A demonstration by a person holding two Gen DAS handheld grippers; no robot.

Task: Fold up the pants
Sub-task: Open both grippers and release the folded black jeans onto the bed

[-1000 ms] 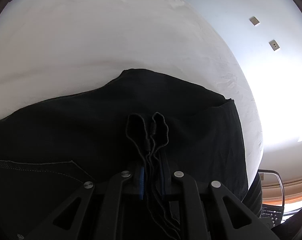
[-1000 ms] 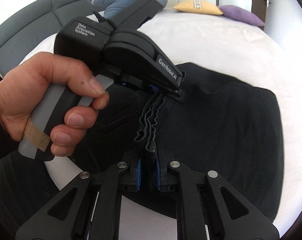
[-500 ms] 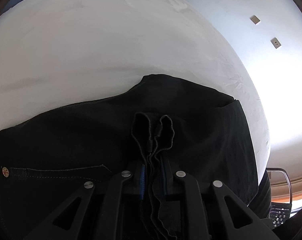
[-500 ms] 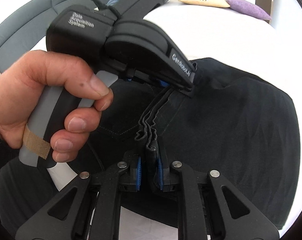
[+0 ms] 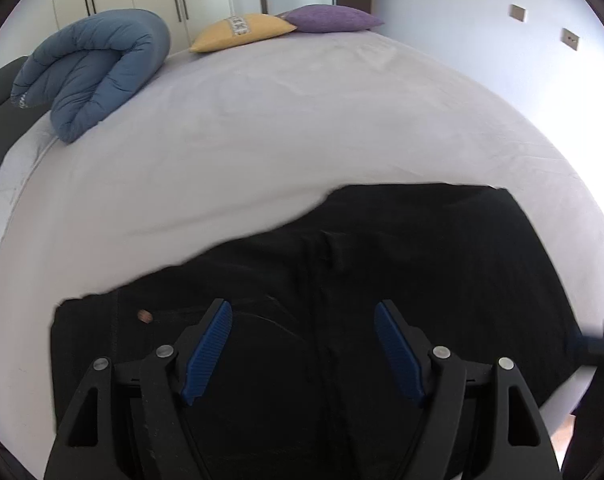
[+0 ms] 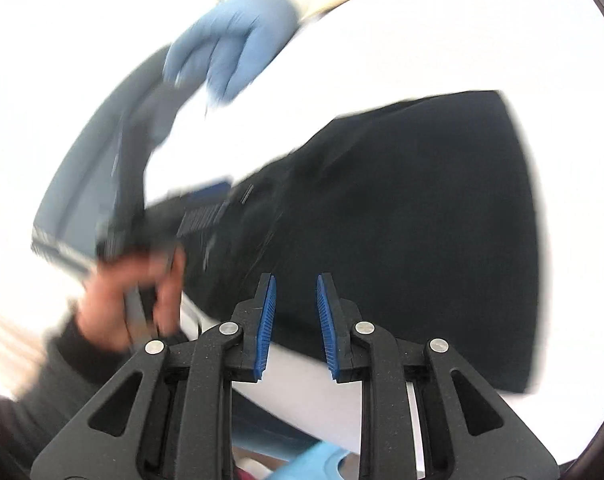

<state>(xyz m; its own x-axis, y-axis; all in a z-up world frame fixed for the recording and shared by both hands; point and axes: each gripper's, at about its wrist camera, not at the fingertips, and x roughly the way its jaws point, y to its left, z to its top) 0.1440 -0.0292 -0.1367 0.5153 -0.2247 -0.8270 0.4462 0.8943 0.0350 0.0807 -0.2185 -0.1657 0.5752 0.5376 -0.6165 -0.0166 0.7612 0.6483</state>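
Left wrist view: left gripper [image 5: 303, 350] is spreading wide, nothing pinched.
Right gripper [image 6: 296, 326]: jaws are parting, empty.
Pants [image 5: 381, 280]: lying folded on bed [image 5: 262, 140]; smoothing possibly remaining.

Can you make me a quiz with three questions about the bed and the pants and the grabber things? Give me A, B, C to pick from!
1. Where do the black pants lie?
A. On the white bed
B. On the floor
C. On a chair

2. How many small cushions sit at the far end of the bed?
A. None
B. Two
C. Five

3. What is between the jaws of the left gripper?
A. A pinched fold of the pants
B. A cushion
C. Nothing; the jaws are apart and opening

Answers:
1. A, the pants are spread flat on the white sheet.
2. B, one yellow cushion and one purple cushion lie side by side.
3. C, the blue pads stand wide apart above the pants with no cloth pinched between them.
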